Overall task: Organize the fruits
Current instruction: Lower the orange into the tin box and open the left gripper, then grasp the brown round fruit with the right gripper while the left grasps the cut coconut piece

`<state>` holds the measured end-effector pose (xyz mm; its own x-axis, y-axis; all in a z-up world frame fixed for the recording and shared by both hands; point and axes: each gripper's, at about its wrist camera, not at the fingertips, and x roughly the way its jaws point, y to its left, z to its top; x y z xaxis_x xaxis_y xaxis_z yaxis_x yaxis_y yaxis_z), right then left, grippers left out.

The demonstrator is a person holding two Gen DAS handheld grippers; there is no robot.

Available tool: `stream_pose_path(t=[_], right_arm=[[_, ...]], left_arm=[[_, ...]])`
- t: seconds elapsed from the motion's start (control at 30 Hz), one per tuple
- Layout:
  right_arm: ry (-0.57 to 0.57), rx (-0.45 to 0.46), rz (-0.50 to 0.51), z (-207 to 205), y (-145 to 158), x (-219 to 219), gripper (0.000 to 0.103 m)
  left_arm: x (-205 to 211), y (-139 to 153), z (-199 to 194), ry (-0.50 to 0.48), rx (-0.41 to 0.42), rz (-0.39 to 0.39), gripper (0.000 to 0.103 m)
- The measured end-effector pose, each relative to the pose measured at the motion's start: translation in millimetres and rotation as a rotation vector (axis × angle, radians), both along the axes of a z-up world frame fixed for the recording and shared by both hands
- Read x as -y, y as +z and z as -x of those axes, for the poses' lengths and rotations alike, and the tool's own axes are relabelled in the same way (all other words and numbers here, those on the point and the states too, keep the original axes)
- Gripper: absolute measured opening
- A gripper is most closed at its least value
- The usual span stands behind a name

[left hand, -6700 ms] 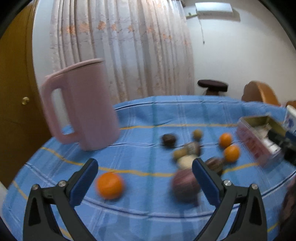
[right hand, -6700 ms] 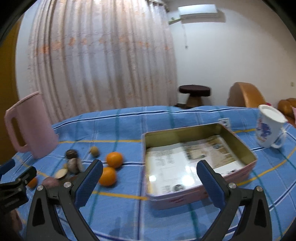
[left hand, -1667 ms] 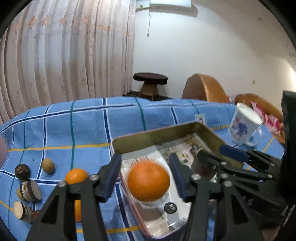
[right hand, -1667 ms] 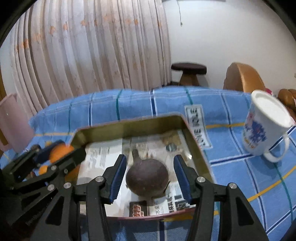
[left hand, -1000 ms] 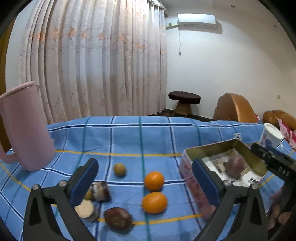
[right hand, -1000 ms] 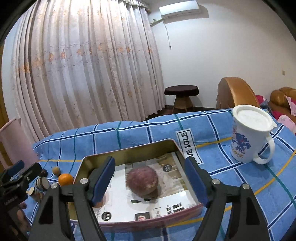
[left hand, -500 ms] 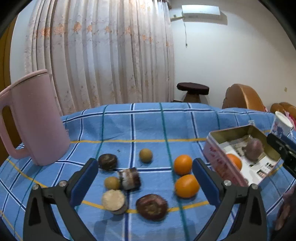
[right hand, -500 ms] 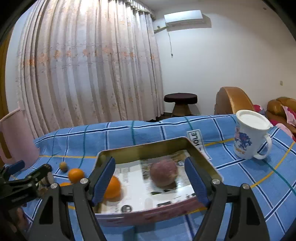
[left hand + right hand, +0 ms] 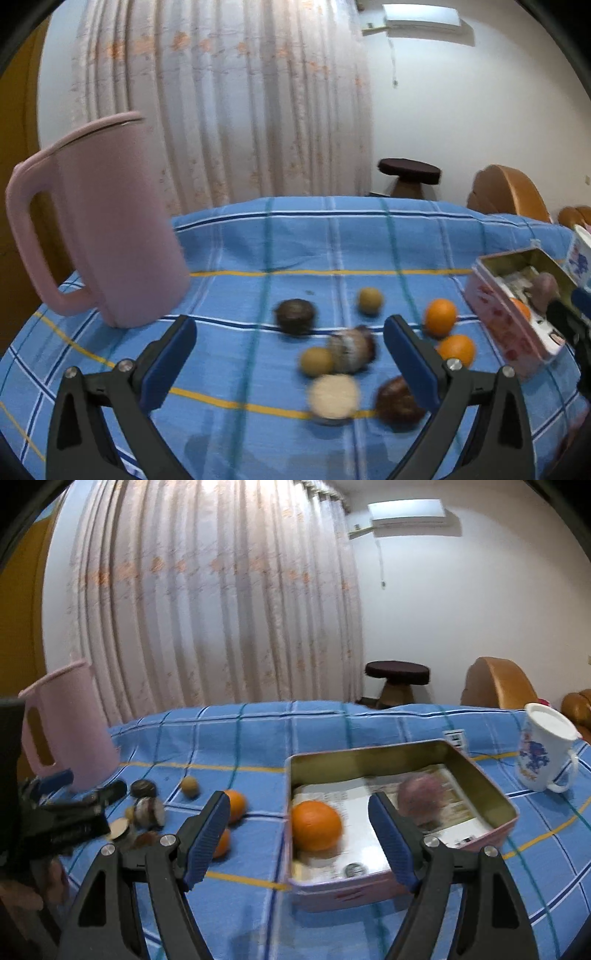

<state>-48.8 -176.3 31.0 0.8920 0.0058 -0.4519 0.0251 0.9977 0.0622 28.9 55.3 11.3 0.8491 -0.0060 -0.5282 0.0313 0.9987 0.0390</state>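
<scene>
The left gripper [image 9: 290, 347] hovers over the blue checked cloth [image 9: 258, 251] that covers the surface, its fingers [image 9: 168, 360] spread wide with nothing between them. Ahead of it lies a loose cluster of fruit, blurred in this view: a dark round fruit [image 9: 295, 316] at the far left of the group, a small tan fruit [image 9: 370, 301] beyond it to the right, another tan one [image 9: 317, 362] nearer, touching a cut dark fruit with a pale inside [image 9: 351, 349], a pale cut half [image 9: 334, 396] nearest the camera, and a dark brown fruit [image 9: 397, 402] just right of that. Two oranges [image 9: 440, 317] sit close together at the right of the cluster, near the tin. A tall pink jug [image 9: 107, 229] stands upright at the far left. The right gripper [image 9: 299, 825] is also held wide and holds nothing. Beyond its fingers sits the pink-sided metal tin [image 9: 476, 771], lined with printed paper; inside it an orange [image 9: 316, 825] rests against the left wall and a purplish round fruit [image 9: 421, 796] lies further right, apart from the orange. A white mug with a blue print [image 9: 543, 753] stands upright on the cloth to the right of the tin, well apart from it.
</scene>
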Motion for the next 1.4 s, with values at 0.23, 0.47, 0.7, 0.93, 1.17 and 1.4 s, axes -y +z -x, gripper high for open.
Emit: stream_pose_path(t=[0.23, 0.47, 0.7, 0.93, 1.17, 1.4], right_arm=[[0.165, -0.098, -0.034, -10.7, -11.4, -43.9, 0.078], [0.296, -0.234, 0.043, -35.7, -29.1, -101.4, 0.053], [0.328, -0.403, 0.041, -68.7, -53.6, -124.9, 0.053], [0.329, -0.401, 0.024, -68.6, -51.7, -119.5, 0.040], [0.272, -0.256, -0.017, -40.2, -23.9, -86.6, 0.040], [0.185, -0.145, 0.011, -22.4, -4.3, -49.2, 0.041]], left_arm=[[-43.6, 4.0, -8.1, 0.079, -0.008, 0.032, 0.103], [-64.1, 1.2, -12.7, 0.106, -0.037, 0.038, 0.103], [-65.4, 1.9, -12.5, 0.063, -0.060, 0.024, 0.103], [-55.8, 0.3, -11.2, -0.013, -0.077, 0.025, 0.097], [-42.6, -4.6, -10.0, -0.185, -0.129, 0.132, 0.087], [6.4, -19.8, -4.7, -0.334, -0.200, 0.066, 0.075]])
